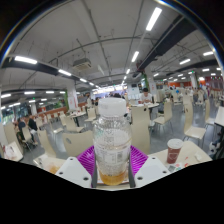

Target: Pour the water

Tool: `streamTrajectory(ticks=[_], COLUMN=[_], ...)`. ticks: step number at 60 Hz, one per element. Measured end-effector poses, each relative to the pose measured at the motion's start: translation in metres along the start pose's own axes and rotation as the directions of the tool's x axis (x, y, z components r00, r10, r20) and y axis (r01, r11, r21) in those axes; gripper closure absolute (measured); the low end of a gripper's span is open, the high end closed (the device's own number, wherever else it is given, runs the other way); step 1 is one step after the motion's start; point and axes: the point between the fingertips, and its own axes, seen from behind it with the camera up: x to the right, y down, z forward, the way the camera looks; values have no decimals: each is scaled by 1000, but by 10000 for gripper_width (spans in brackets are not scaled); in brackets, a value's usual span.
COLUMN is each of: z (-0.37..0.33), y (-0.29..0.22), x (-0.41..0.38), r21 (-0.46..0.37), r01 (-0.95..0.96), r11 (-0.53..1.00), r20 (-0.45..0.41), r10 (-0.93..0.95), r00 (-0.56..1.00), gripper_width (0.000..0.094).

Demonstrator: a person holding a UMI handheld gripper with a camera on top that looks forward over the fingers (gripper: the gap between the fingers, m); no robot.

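Two fingers point(74, 170) of the tongs point(113, 172) close on a clear bottle point(112, 140), their purple pads point(92, 157) pressing its lower sides, so the bottle is held upright between them. It has a white cap point(112, 104) and ribbed clear walls, and a small amount of amber liquid point(113, 177) sits at its base; the rest of it looks empty.

Just beyond the fingers, to the right, a pale table point(192, 152) carries a paper cup point(175, 150) with a red band, standing upright and apart from the bottle. What the cup holds cannot be seen from this angle. To the left, beside the bottle, another stretch of light table surface shows, with a small orange-tinted thing on it that is too blurred to name.

Farther off the room opens into a large hall filled with rows of pale tables and chairs point(160, 118) in light wood. Several people sit or stand among them, one near the left side point(32, 124) and one behind the bottle to the right point(146, 97); they are small and indistinct. A square pillar point(72, 97) rises in the middle distance to the left.

Farthest up, a dark ceiling spans the hall, crossed by long strip lights point(153, 19) that run away toward the far end.
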Motion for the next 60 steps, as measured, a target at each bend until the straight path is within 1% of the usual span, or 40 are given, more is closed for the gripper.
streamTrajectory(ticks=[4,6,9,11,18,26,27,32,38,41,43,45,46,47,50,53,60], z=[-1,2,4,9,4,-2,-4,-7,-5,-7,-6,-9,-12,-14,-23,-35,-75], y=[32,45,69,95,134,167,163,166,167,169,175,176,176,175,174,171,162], x=[34,47,64,75,106,117,116,112,114,115,118,120,119,119,119,117,104], r21=[-31,-60,-97,-127,-185,-223,-199,-189,-179,-196,-229,-246,-251,-255,-274,-299,-366], r01=[115,136,139,137,121,118,126,165,138,138,126,116,112,109,108,112,118], r11=[993,989,985,982,975,968,972,968,974,971,965,962,962,961,956,948,923], r20=[-50,-66,-83,-89,-114,-104,-100,-89,-103,-101,-114,-125,-129,-133,-150,-162,-179], r10=[-117,-139,-148,-149,-144,-144,-148,-184,-158,-160,-155,-150,-148,-147,-153,-166,-194], r00=[992,988,986,985,983,984,984,979,982,982,981,981,981,980,977,973,964], gripper_width=[518,518,518,519,517,509,512,505,419,375,301,204,125,66,108,84,86])
